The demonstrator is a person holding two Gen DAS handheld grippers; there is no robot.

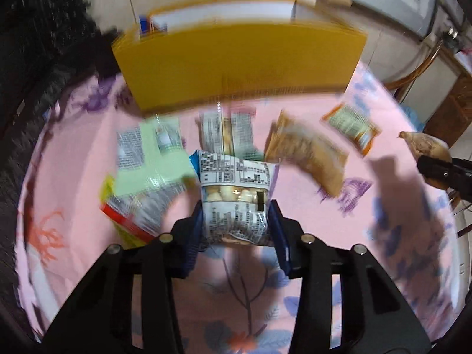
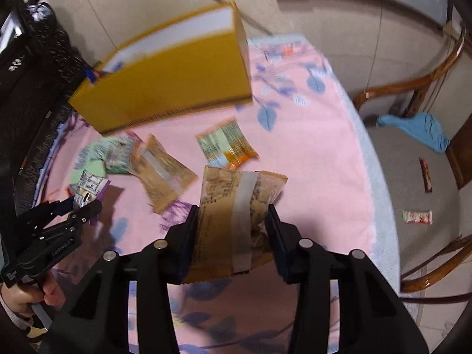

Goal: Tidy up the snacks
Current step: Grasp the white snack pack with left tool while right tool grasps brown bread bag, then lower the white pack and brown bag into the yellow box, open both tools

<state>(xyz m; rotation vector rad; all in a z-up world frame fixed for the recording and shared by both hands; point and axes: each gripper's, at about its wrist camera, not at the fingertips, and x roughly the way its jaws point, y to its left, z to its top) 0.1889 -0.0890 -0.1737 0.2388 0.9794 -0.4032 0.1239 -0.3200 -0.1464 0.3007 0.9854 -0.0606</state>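
My left gripper is shut on a clear biscuit packet with white printed panels, held just above the pink flowered tablecloth. My right gripper is shut on a brown snack packet, lifted off the cloth. An open yellow cardboard box stands at the far side of the table. On the cloth in front of it lie a green packet, a red and yellow packet, another biscuit packet, a brown packet and an orange and green packet.
The table's edge runs down the right, with a wooden chair and a blue cloth beyond it. Two wrapped bars lie on the floor. A dark textured mass borders the table's left.
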